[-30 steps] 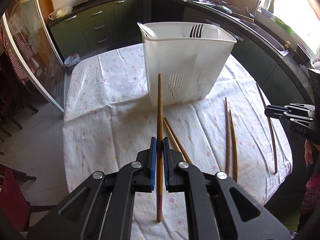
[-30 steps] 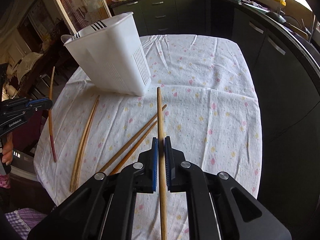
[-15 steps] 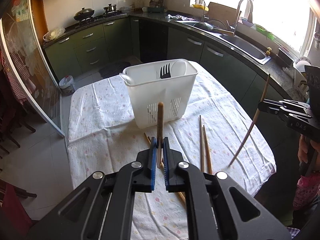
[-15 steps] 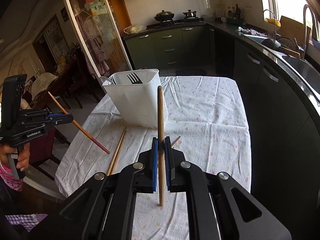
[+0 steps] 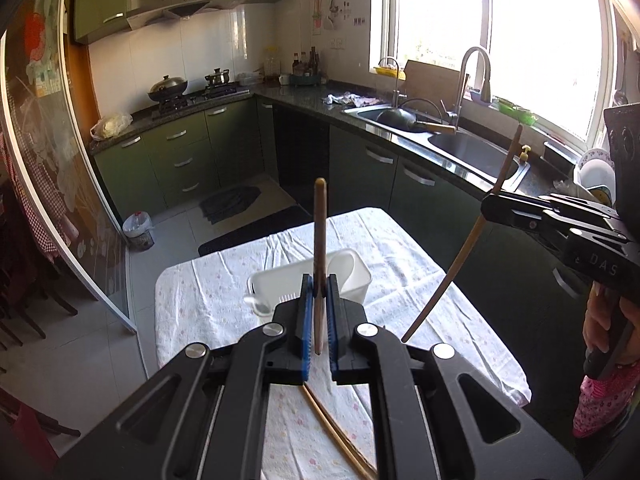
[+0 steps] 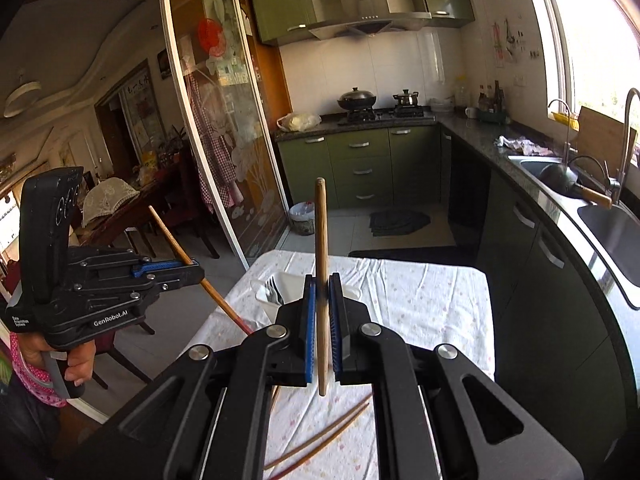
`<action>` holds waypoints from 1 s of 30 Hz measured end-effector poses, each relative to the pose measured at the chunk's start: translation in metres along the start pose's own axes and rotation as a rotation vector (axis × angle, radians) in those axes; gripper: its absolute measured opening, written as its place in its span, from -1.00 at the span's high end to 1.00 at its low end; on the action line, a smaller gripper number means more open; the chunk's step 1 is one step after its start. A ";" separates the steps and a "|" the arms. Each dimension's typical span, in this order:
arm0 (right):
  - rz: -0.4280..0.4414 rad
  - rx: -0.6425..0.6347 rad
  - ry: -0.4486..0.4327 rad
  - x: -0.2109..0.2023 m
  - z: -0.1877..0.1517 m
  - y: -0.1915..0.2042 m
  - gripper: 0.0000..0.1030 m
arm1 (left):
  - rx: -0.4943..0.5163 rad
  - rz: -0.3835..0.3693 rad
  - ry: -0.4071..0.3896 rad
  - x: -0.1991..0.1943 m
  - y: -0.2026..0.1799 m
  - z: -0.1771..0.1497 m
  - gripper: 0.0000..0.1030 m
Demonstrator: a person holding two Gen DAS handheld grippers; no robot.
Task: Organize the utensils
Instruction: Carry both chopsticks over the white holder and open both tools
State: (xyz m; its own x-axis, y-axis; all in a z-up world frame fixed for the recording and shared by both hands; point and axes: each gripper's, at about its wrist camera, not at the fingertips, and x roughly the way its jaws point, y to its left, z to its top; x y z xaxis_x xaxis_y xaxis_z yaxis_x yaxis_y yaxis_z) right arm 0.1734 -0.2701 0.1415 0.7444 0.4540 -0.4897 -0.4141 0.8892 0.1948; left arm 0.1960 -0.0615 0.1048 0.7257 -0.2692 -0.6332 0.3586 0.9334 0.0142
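Each hand-held gripper, left [image 5: 318, 312] and right [image 6: 323, 320], clamps one chopstick [image 5: 319, 248] [image 6: 321, 264] upright; each tip should be aimed over the white holder [image 5: 352, 276] before release.

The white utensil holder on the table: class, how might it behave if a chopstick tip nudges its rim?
The utensil holder looks like thin plastic, so probably light and apt to slide on the tablecloth. It stands tall and narrow, so a rim push might tip it.

Utensil holder [image 5: 352, 276] on table [image 5: 420, 248] — loose chopsticks [image 6: 320, 444] nearer, sink [image 5: 472, 152] right
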 end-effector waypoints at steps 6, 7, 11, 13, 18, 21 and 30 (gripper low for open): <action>-0.029 -0.022 -0.109 -0.001 0.056 0.013 0.86 | -0.010 0.030 -0.093 -0.006 0.004 0.036 0.87; -0.041 -0.027 -0.120 0.003 0.063 0.014 0.86 | -0.011 0.040 -0.101 -0.003 0.006 0.039 0.87; -0.076 -0.036 -0.111 0.038 0.079 0.016 0.86 | -0.040 0.053 -0.078 0.022 0.016 0.043 0.87; -0.082 -0.036 -0.077 0.063 0.077 0.016 0.86 | -0.049 0.052 -0.047 0.040 0.021 0.040 0.87; -0.087 -0.025 0.044 0.123 0.054 0.010 0.86 | -0.058 0.049 0.046 0.081 0.030 0.025 0.87; -0.088 -0.022 0.096 0.145 0.039 0.006 0.86 | -0.050 0.047 0.080 0.091 0.030 0.014 0.87; -0.072 -0.016 0.151 0.160 0.009 -0.002 0.69 | -0.027 0.049 0.100 0.087 0.024 -0.002 0.53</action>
State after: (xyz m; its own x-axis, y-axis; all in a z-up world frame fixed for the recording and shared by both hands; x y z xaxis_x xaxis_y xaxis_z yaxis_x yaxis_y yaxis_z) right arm 0.2975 -0.1988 0.0703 0.6858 0.3741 -0.6243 -0.3718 0.9175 0.1415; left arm 0.2663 -0.0623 0.0483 0.6791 -0.1996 -0.7063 0.3075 0.9512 0.0268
